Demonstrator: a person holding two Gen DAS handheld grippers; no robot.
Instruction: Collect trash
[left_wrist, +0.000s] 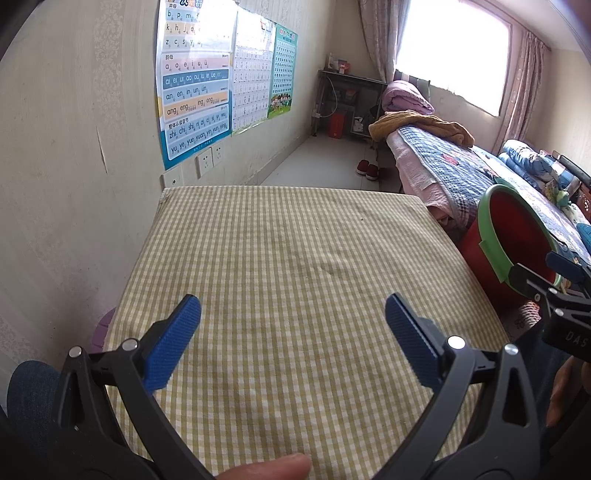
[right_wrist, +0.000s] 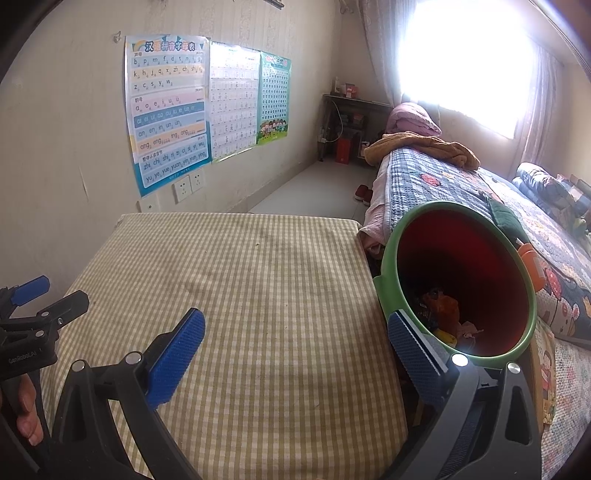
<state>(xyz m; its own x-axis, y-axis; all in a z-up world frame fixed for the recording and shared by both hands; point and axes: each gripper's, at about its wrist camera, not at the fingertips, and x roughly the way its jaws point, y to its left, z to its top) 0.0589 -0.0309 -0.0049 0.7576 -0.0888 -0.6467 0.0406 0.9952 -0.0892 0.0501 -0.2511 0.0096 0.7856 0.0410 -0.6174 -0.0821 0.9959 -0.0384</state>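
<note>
A red trash bin with a green rim (right_wrist: 391, 258) stands at the right edge of the checked table (right_wrist: 236, 295). Several pieces of trash (right_wrist: 443, 314) lie at its bottom. The bin also shows in the left wrist view (left_wrist: 491, 236). My left gripper (left_wrist: 293, 332) is open and empty above the table's near part; it also shows at the left edge of the right wrist view (right_wrist: 51, 293). My right gripper (right_wrist: 295, 350) is open and empty, its right finger beside the bin's near rim; it also shows in the left wrist view (left_wrist: 535, 269).
The table's yellow checked cloth (left_wrist: 288, 240) bears no loose items in view. A wall with posters (left_wrist: 195, 85) and sockets runs along the left. A bed (left_wrist: 461, 173) with quilts lies to the right behind the bin. Slippers (left_wrist: 367, 170) sit on the floor beyond.
</note>
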